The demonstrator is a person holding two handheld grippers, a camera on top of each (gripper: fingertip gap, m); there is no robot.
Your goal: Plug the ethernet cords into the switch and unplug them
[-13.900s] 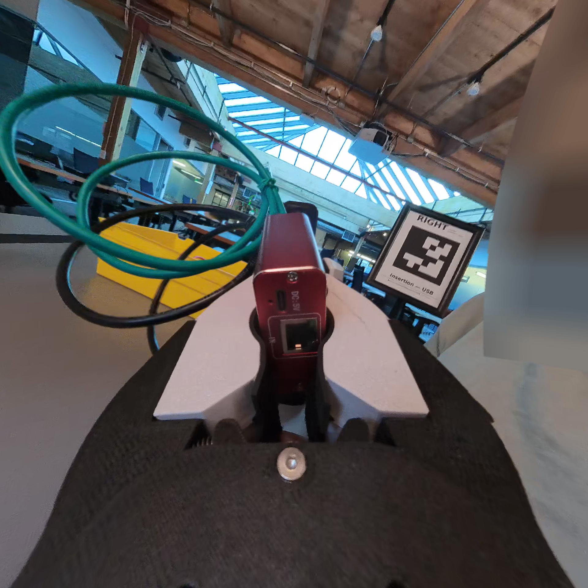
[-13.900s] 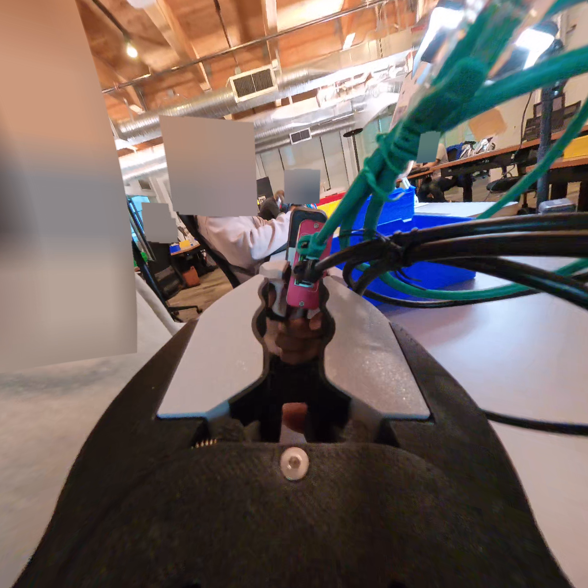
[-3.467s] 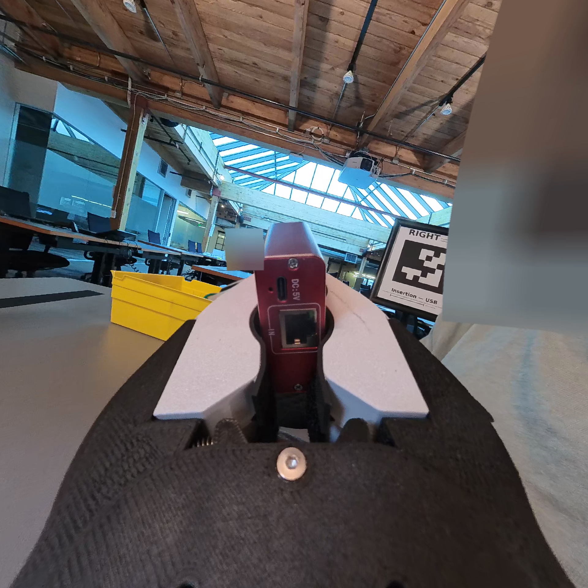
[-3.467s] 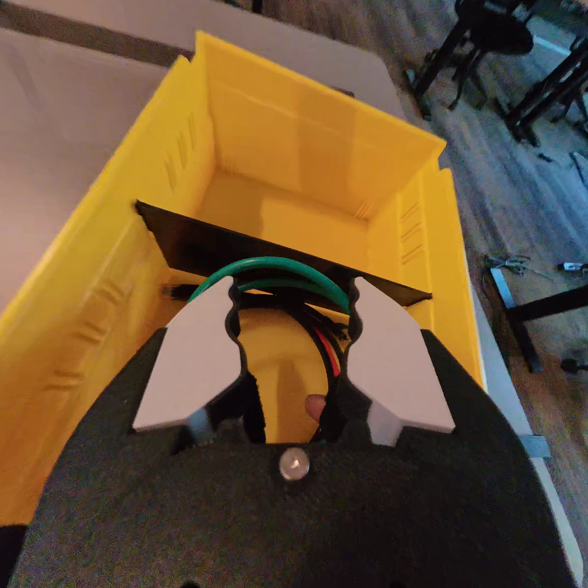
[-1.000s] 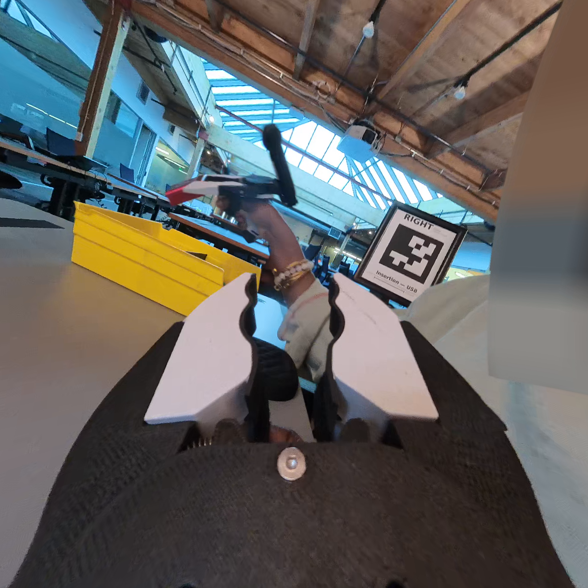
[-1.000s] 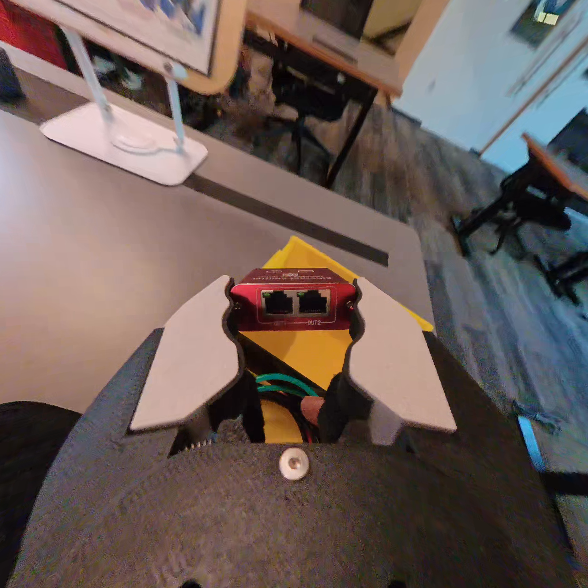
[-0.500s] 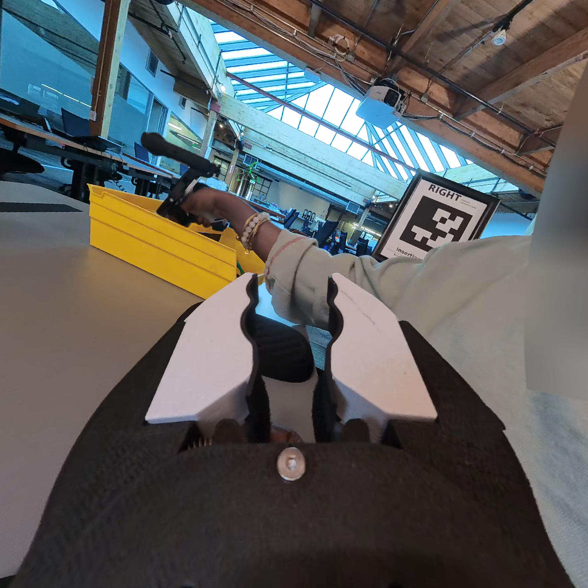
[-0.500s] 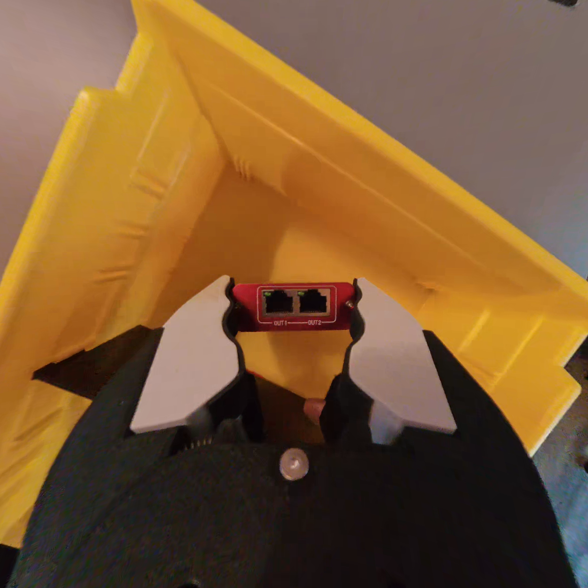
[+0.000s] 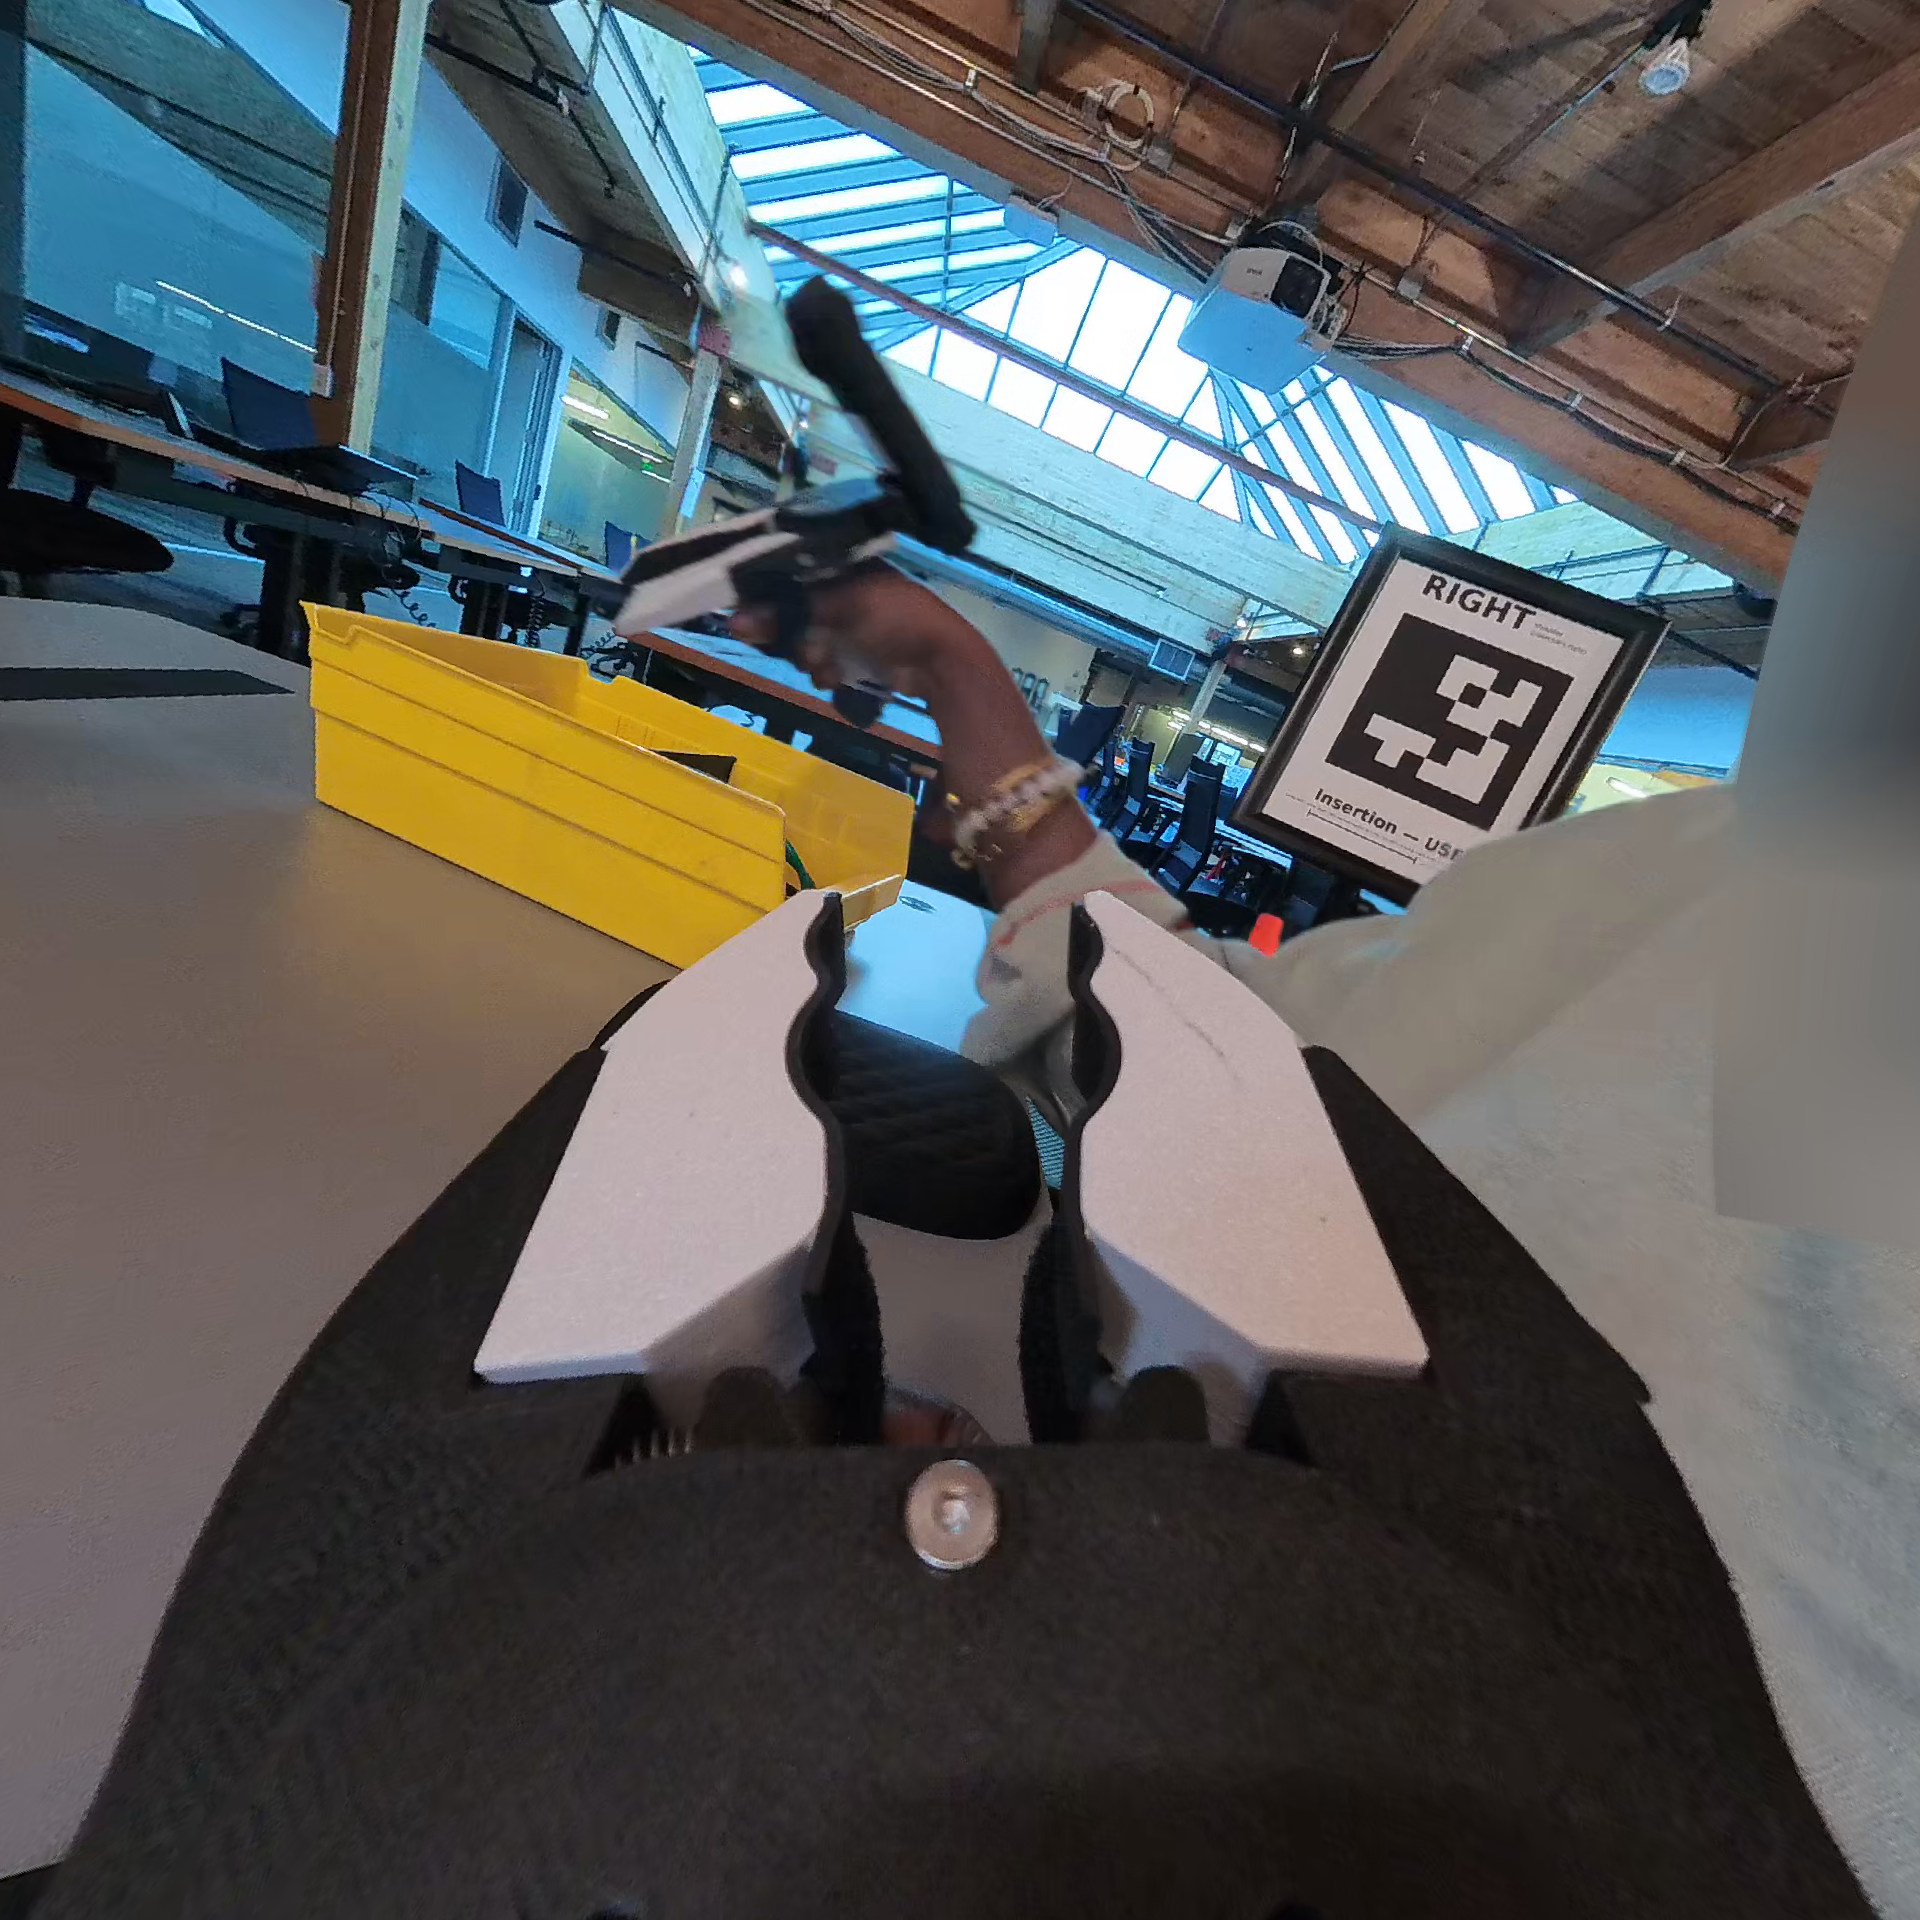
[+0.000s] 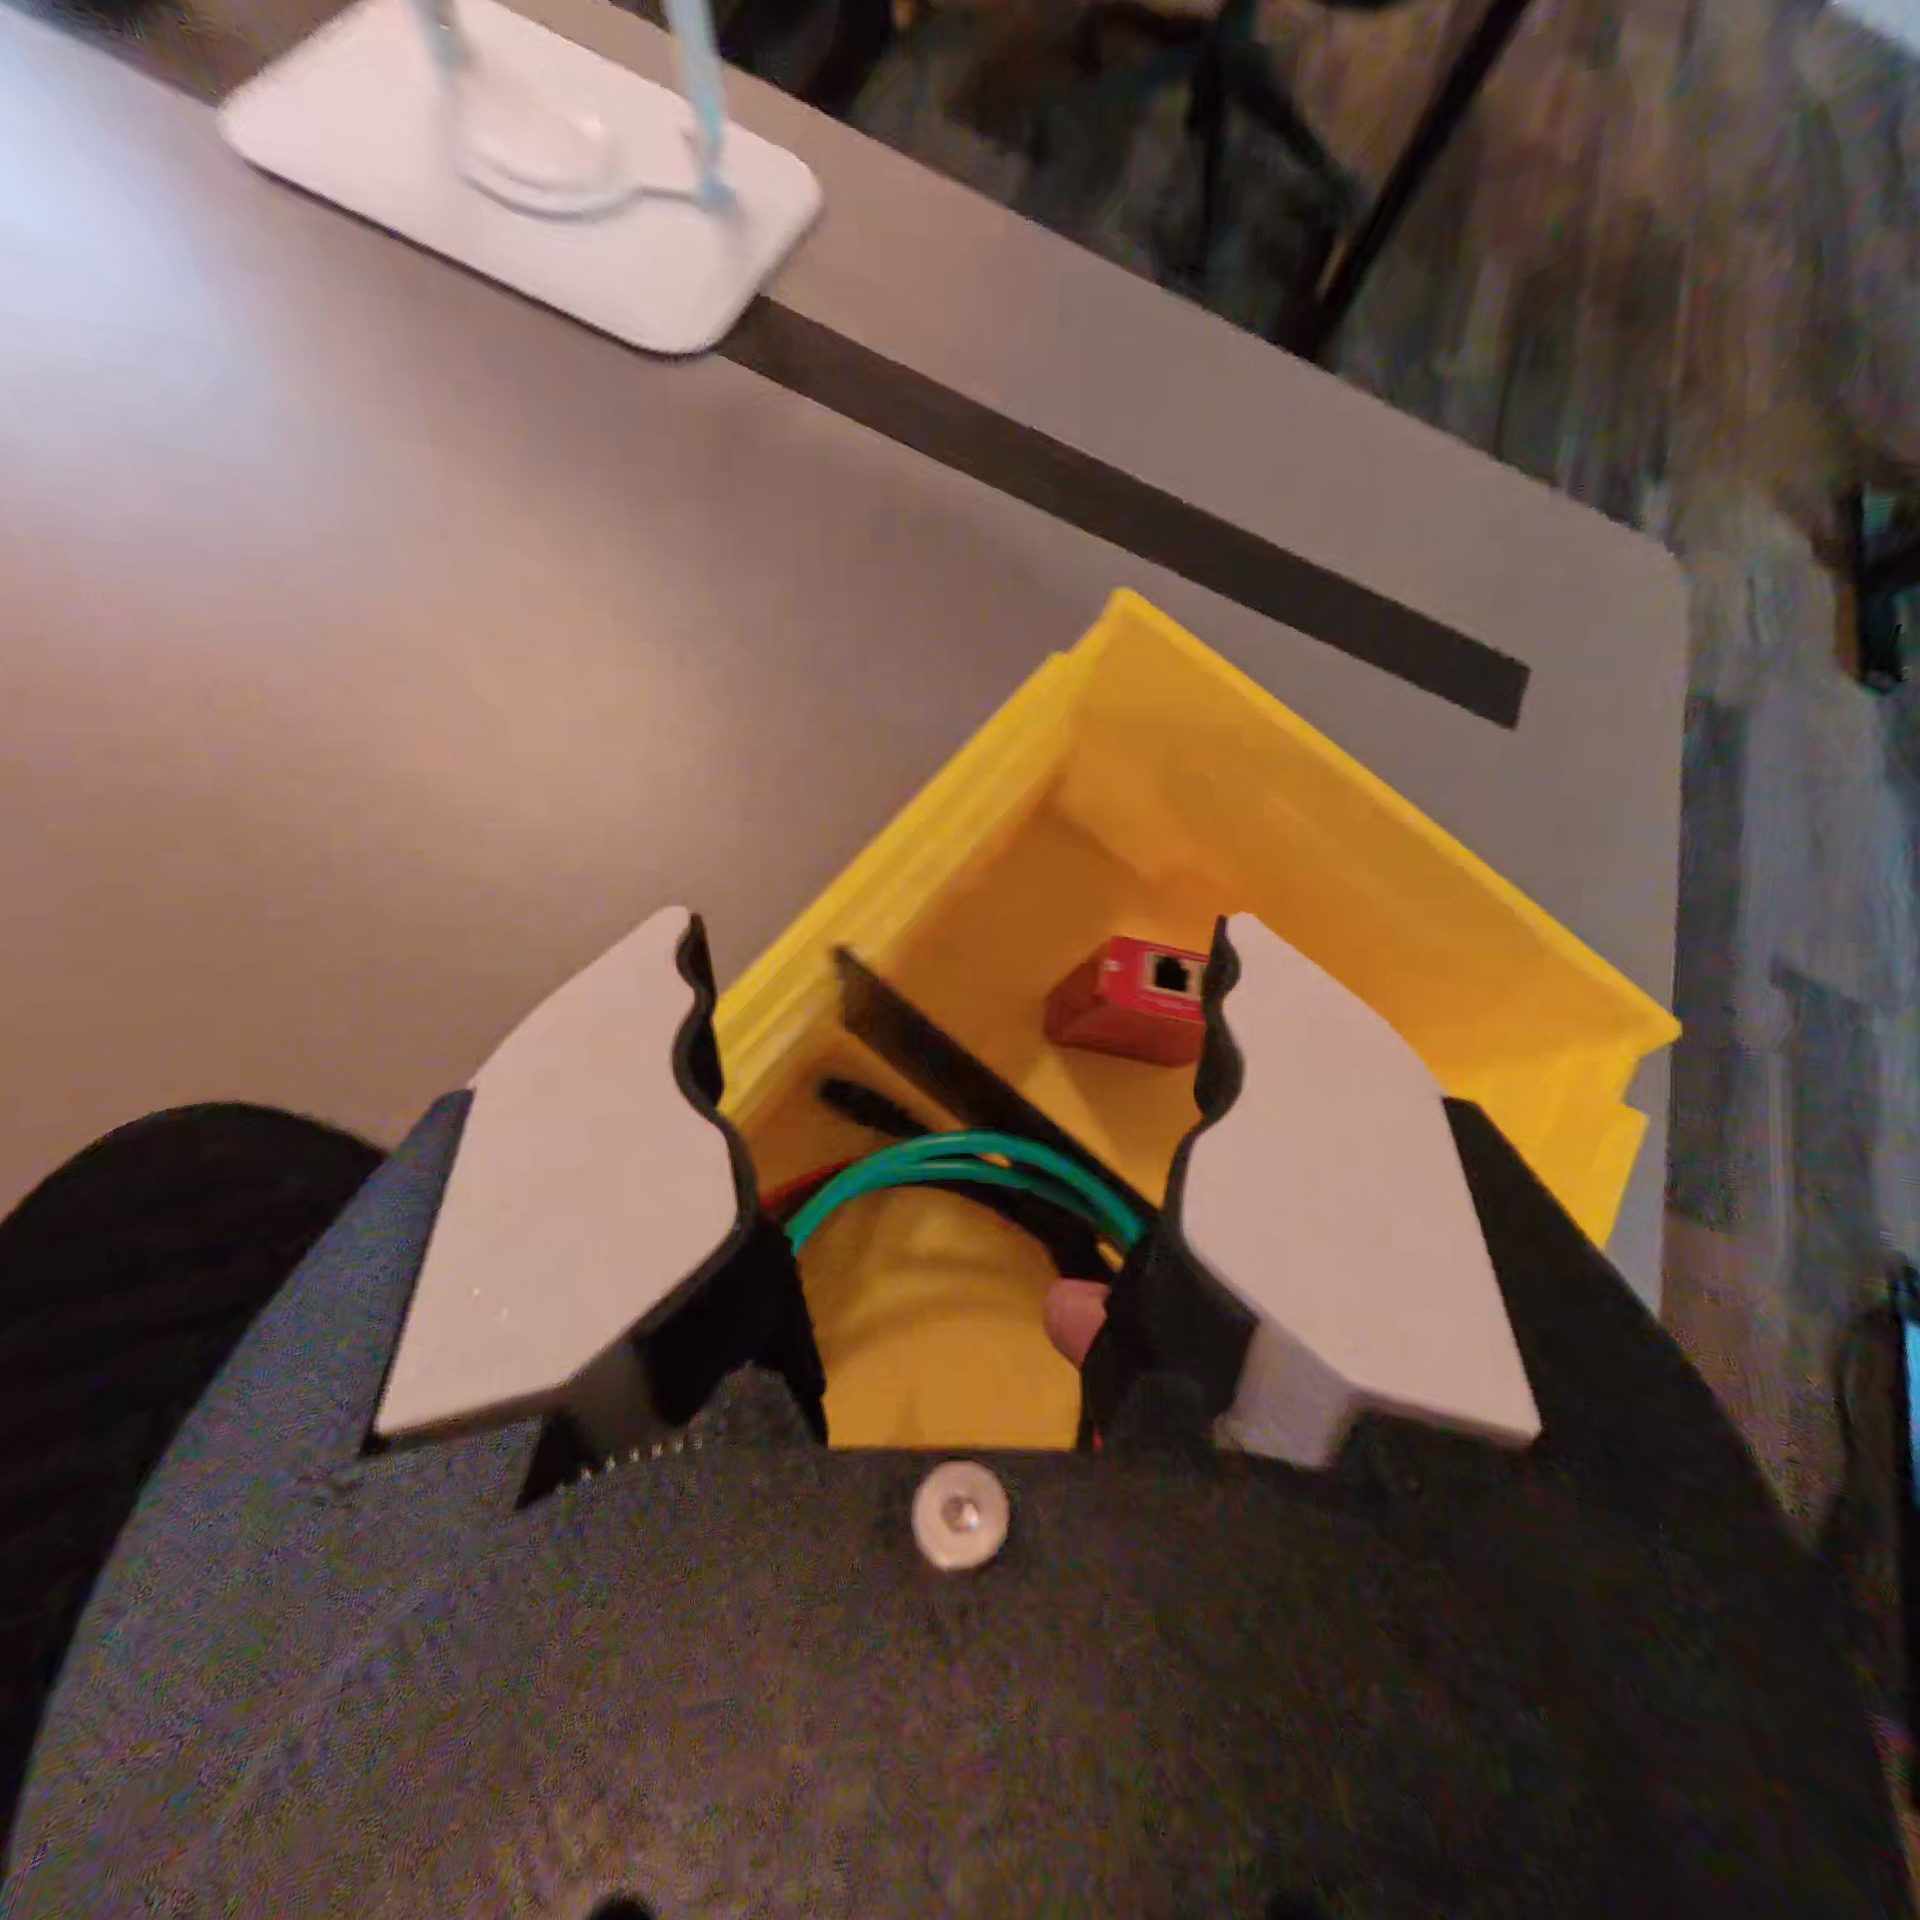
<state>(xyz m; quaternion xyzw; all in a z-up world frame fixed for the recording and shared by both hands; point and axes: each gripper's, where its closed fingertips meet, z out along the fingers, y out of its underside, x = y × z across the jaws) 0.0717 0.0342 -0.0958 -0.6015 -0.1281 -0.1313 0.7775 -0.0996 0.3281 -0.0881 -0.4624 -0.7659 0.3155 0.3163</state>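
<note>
Lying loose in yellow bin (image 10: 1403, 831): red switch (image 10: 1127, 1006); both grippers' jaws apart, empty.

Both black-and-white two-finger grippers have jaws spread, nothing held: left gripper (image 9: 948, 935) sits low, right gripper (image 10: 956, 945) raised at 11 o'clock, pointing down.

yellow bin (image 10: 1351, 831), grey table (image 10: 416, 623), framed sign (image 9: 1444, 717)

Bright skylight glare; dim, motion-blurred edges
</note>
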